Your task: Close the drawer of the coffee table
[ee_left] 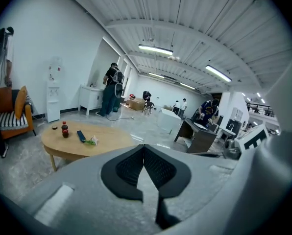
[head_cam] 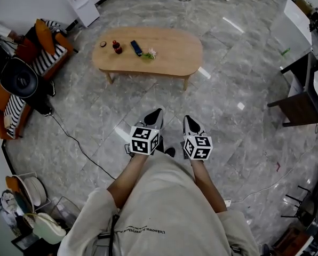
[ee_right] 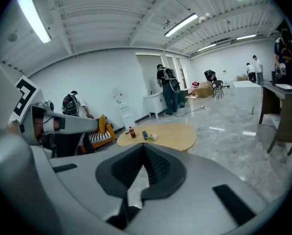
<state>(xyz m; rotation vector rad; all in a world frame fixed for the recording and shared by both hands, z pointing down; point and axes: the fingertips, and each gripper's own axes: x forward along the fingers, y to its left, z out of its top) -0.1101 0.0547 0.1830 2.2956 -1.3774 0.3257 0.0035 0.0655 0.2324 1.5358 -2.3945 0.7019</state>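
The oval wooden coffee table stands on the marble floor well ahead of me; no drawer shows on it from any view. On its top are a small dark bottle, a dark flat device and a small green and white item. My left gripper and right gripper are held side by side close to my body, far short of the table, both shut on nothing. In the left gripper view the table lies left, beyond the left gripper. The right gripper faces the table.
An orange sofa with striped cushions stands at the left, with a black cable trailing over the floor from it. A dark desk is at the right, a white cabinet behind the table. People stand far off.
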